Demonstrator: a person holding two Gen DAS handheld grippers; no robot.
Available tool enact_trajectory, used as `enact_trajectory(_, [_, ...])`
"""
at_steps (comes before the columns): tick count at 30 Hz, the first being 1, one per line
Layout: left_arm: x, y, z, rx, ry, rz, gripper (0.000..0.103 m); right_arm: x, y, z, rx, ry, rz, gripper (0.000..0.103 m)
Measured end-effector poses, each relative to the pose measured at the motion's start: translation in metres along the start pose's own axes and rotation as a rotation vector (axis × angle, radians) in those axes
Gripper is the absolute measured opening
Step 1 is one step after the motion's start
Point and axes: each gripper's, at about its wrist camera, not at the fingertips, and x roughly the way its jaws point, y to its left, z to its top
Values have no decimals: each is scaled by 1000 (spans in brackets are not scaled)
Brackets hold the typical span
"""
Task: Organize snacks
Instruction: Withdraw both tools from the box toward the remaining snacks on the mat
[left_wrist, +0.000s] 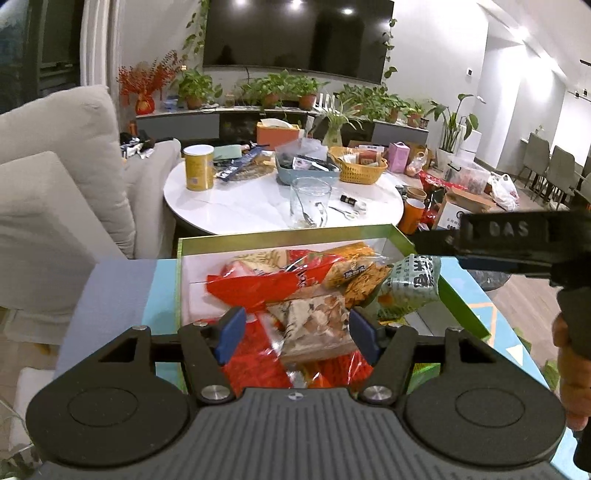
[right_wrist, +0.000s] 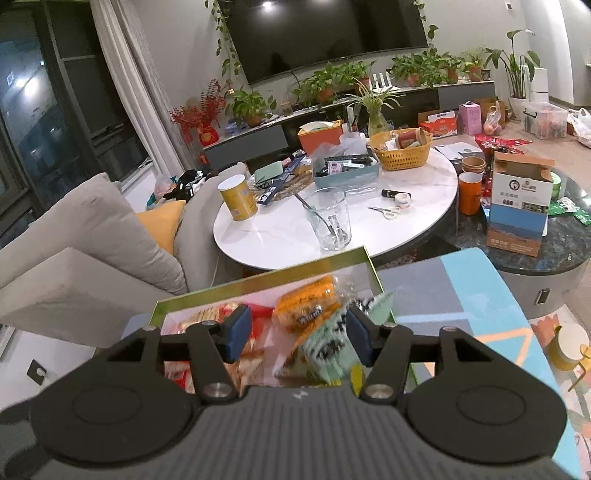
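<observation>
The left gripper has its jaws parted, not pressing the clear crinkly snack bag lying between them in the green-rimmed box. The right gripper shows jaws apart around a blurred pale-green packet; whether they grip it I cannot tell.

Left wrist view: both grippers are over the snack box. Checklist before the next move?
1. Left gripper open, not clamping the brown packet between its pads: ok.
2. Right gripper has a firm grip on the green packet: cannot tell, blurred.
3. Green packet fully inside the box: not ok, it overlaps the right wall.
4. Grippers apart from each other: ok.
5. Glass behind the box stands apart from it: ok.
</observation>
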Motion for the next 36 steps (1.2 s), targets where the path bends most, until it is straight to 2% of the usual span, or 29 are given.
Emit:
enact_trajectory(10, [-51, 9, -25, 15, -12, 33, 65, -35, 0, -25, -19, 5, 15, 51])
enact_trajectory(13, [-65, 13, -38, 13, -5, 37, 72, -42, -1, -34, -25, 13, 18, 51])
enact_trajectory(24, [-93, 35, -92, -41, 84, 69, 72, -66, -1, -71, -31, 52, 22, 51])
enact_trajectory(36, [-92, 38, -150, -36, 207, 76, 72, -80, 6, -100, -60, 93, 54, 52])
